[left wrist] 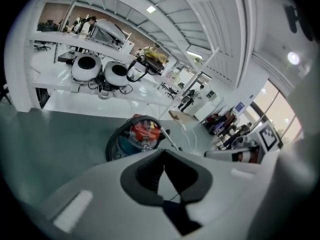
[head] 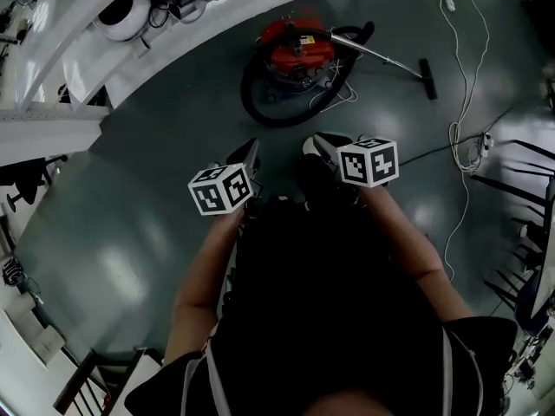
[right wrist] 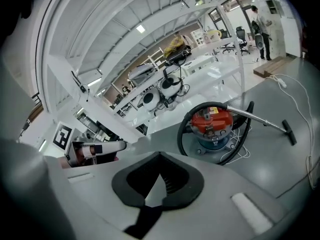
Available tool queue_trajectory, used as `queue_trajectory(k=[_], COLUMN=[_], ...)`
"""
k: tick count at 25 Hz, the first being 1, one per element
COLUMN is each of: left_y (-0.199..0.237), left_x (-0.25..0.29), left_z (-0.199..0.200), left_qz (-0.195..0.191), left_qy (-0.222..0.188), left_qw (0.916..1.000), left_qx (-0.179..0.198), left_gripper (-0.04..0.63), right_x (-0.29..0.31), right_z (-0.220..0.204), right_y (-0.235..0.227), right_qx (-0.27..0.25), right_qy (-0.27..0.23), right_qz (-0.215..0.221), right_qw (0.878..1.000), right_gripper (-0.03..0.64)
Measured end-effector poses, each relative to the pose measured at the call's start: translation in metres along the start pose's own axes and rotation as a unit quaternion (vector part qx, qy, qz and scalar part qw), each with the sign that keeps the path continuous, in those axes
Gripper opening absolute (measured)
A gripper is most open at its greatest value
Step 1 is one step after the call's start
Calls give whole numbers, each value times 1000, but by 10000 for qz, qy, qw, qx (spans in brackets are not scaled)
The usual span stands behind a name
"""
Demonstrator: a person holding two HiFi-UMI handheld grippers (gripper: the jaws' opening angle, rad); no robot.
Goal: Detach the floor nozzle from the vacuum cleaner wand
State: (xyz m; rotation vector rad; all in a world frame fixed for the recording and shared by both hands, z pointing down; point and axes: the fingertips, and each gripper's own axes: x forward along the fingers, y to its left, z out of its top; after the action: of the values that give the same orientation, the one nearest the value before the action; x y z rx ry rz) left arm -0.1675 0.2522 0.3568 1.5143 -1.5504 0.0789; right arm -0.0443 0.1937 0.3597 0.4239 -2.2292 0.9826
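- A wide grey floor (head: 121, 232) is spread out all around the red vacuum cleaner (head: 297, 52).
- A long white bench (head: 69, 50) is set well behind the vacuum cleaner, and two round white things (right wrist: 160, 91) are kept on it.
- The vacuum cleaner is stood upright on the floor, well apart from both grippers.
- A black hose (head: 250, 94) is looped around the vacuum cleaner on the floor.
- A shiny wand (head: 386, 59) is stretched out from the vacuum cleaner and slopes down to the floor.
- A thin white cable (head: 468, 76) is laid on the floor, past the wand's end, away from the vacuum cleaner.
- The left gripper (head: 251, 148) is held above the floor and pointed at the vacuum cleaner. Its jaws are pressed together and nothing is held between them.
- The right gripper (head: 317, 142) is held just beside the left one and is also pointed at the vacuum cleaner. Its jaws are pressed together too, and nothing is held.
- The black floor nozzle (head: 428, 79) is fixed on the wand's far end and is rested on the floor, away from the vacuum cleaner.
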Motion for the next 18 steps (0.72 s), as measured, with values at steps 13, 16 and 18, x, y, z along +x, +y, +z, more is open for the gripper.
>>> queue_trajectory(k=[13,16,18], left_y=[-29,-31,-35], left_x=[88,101,109], left_z=[51,54,54], left_qz=[144,306,258], left_qy=[23,133,248], left_qw=[9999,9994,9991], left_qx=[-40,-135,-219], left_gripper=[9,9,9], right_x=[20,19,19], right_z=[67,72,73], right_y=[-83,-99,-106], right_qx=[-186,-95,72], right_qy=[510,539,540], right_qz=[393,342,334], right_qw=[9978,9979,9980], right_gripper=[-6,-6,-6])
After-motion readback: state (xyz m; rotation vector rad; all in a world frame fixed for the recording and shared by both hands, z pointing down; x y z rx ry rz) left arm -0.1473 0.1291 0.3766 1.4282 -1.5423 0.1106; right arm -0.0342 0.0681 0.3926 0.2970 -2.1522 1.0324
